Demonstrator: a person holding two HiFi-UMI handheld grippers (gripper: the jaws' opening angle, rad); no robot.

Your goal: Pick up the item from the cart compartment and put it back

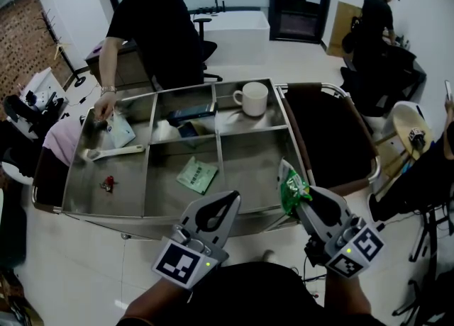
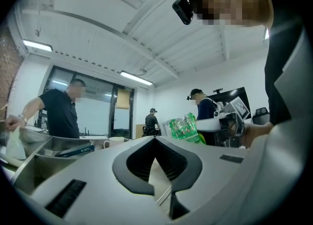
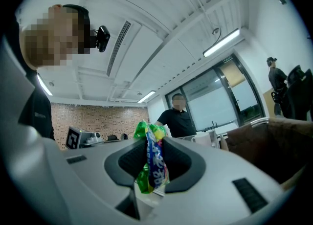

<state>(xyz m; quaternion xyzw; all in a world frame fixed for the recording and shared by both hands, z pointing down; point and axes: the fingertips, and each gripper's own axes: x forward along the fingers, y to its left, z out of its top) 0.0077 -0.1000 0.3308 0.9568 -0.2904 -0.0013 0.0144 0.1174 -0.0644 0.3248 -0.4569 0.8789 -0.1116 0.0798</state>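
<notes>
Snack packet [image 1: 291, 188], one, green, pinched in right gripper [image 1: 303, 203]; left gripper [image 1: 233, 195] closed, empty; one white mug [image 1: 252, 98] in cart [image 1: 152, 216].

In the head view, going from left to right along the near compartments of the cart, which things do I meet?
small red item → flat green packet → green snack bag

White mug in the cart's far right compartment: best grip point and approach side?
Probably the rim, coming down from above. The mug stands upright with its mouth open, so one jaw can go inside the wall and one outside. Pinch the right side of the rim, since the handle sticks out to the left in the head view and would get in the way.
</notes>
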